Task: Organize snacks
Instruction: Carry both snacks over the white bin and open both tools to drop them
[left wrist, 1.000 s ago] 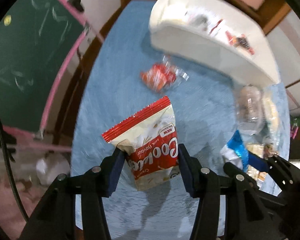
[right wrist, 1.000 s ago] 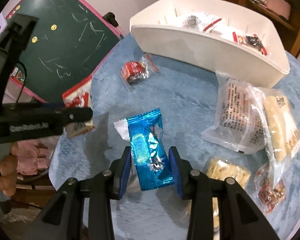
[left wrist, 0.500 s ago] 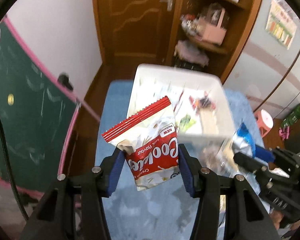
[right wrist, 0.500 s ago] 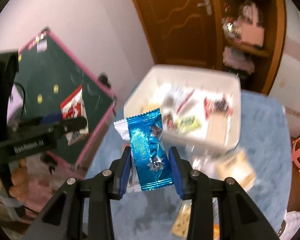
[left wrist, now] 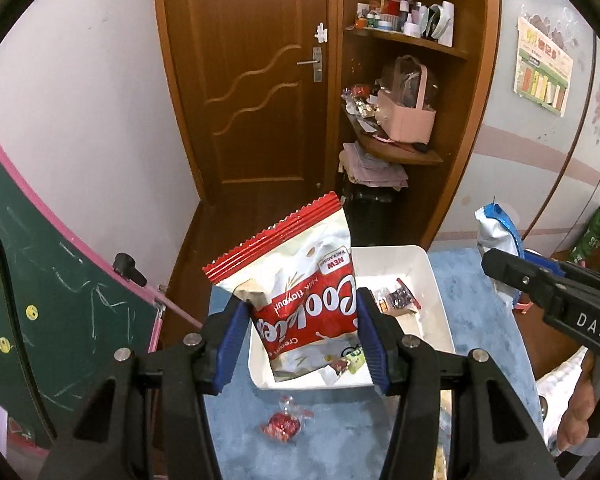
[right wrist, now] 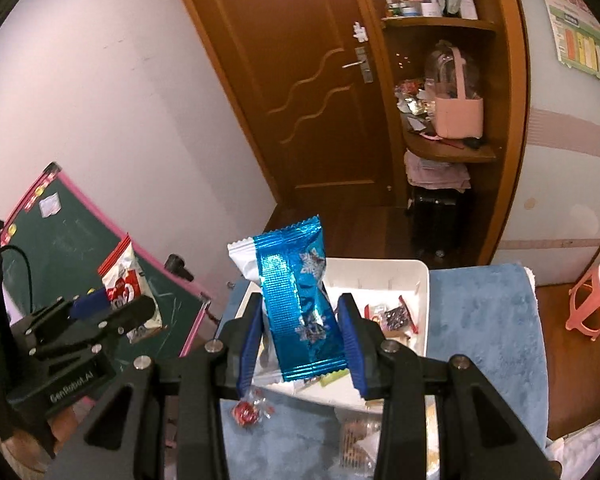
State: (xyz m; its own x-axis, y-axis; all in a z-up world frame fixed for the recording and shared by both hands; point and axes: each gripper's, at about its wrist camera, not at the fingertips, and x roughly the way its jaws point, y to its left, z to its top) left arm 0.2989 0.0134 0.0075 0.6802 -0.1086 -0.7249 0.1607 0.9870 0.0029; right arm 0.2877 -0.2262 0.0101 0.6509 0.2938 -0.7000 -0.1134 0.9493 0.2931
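Observation:
My left gripper [left wrist: 302,340] is shut on a red and white cookie packet [left wrist: 300,292], held high in the air above the near end of the white divided box [left wrist: 432,280]. In the right wrist view my right gripper [right wrist: 298,340] is shut on a shiny blue and white snack packet [right wrist: 296,304], also raised over that white box [right wrist: 418,280]. Each gripper shows in the other's view: the right gripper [left wrist: 504,256] at the right with its blue packet [left wrist: 496,232], the left gripper [right wrist: 100,312] at the left with the red packet [right wrist: 122,280].
A red wrapped candy [left wrist: 280,426] lies on the blue tablecloth [left wrist: 476,320] in front of the box. More packets [right wrist: 360,436] lie low in the right wrist view. A green chalkboard [left wrist: 52,300] stands at the left, a wooden door [left wrist: 260,80] and shelves [left wrist: 404,100] behind.
Both grippers have risen well above the table with their packets and tilted up. The views now show the door and shelves, with the white box small below.

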